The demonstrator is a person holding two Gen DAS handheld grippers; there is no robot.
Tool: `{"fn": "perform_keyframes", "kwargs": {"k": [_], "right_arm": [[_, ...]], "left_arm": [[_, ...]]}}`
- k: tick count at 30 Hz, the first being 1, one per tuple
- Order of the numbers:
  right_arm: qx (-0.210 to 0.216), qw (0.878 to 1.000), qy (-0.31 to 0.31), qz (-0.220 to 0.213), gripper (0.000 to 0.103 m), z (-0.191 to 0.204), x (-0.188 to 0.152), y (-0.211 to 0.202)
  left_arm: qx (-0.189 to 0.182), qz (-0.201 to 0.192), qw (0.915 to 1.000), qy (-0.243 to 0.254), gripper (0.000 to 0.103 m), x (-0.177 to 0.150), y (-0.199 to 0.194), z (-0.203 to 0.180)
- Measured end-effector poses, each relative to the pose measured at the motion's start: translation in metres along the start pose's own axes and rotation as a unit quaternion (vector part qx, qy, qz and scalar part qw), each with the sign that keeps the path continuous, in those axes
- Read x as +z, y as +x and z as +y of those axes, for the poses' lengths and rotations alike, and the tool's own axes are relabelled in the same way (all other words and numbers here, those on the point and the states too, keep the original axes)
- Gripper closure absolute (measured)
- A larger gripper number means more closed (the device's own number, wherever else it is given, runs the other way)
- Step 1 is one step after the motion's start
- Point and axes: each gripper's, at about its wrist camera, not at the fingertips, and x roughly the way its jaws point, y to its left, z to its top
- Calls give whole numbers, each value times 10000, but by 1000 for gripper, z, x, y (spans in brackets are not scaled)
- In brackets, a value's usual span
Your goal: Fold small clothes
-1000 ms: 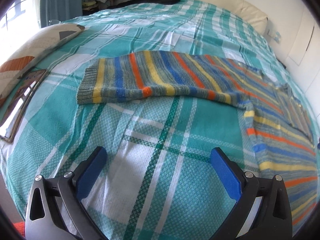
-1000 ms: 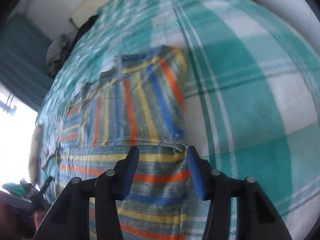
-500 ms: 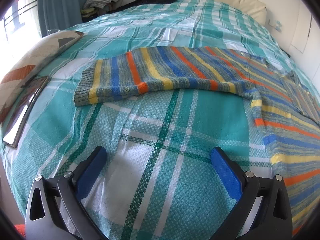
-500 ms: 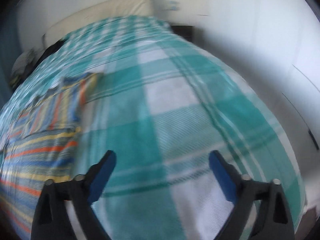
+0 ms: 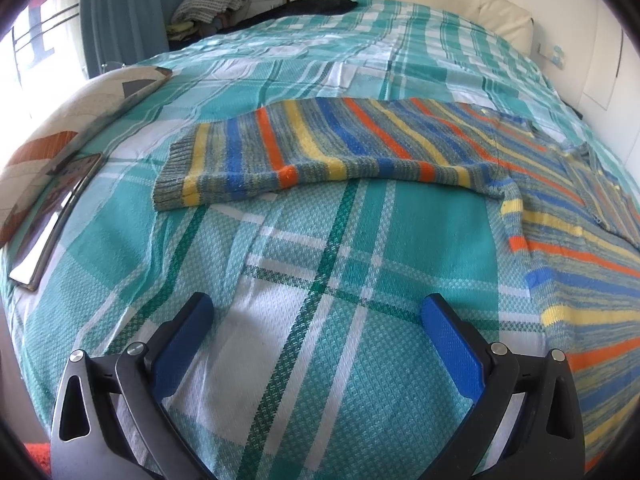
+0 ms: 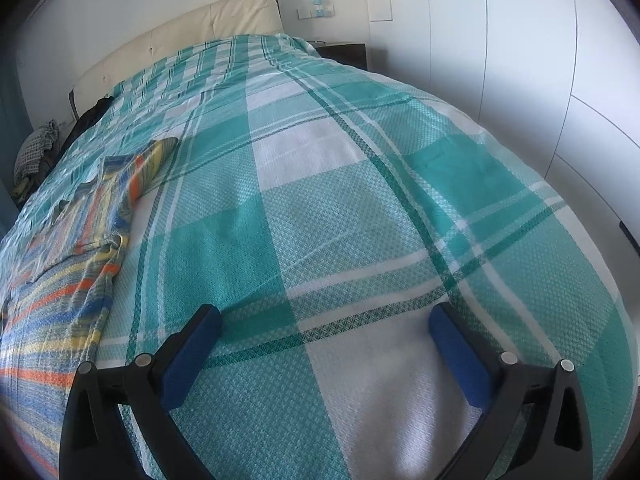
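Observation:
A striped knit sweater in grey, blue, yellow and orange lies flat on the bed. One sleeve stretches out to the left; the body runs off the right edge. My left gripper is open and empty above the bedspread, in front of the sleeve and apart from it. In the right wrist view the sweater lies at the far left, its other sleeve folded over the body. My right gripper is open and empty over bare bedspread, to the right of the sweater.
A teal and white plaid bedspread covers the bed. A patterned pillow and a phone lie at the left edge. A cream headboard, a dark garment and white wardrobe doors stand beyond.
My right gripper let go of the folded sleeve, opened wide and swung right, away from the sweater. My left gripper stayed open and shifted slightly.

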Motion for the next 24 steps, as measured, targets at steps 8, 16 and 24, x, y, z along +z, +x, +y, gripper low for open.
{"fn": "perform_keyframes", "kwargs": {"k": [8, 16, 24], "right_arm": [[18, 10000, 11, -10, 0, -4, -3, -4], [18, 10000, 11, -10, 0, -4, -2, -4], [16, 10000, 12, -9, 0, -4, -2, -4]], "left_arm": [[98, 3, 9999, 30, 0, 0, 0, -2], [106, -10, 9999, 29, 0, 0, 1, -3], [104, -9, 9999, 32, 0, -1, 0, -4]]}}
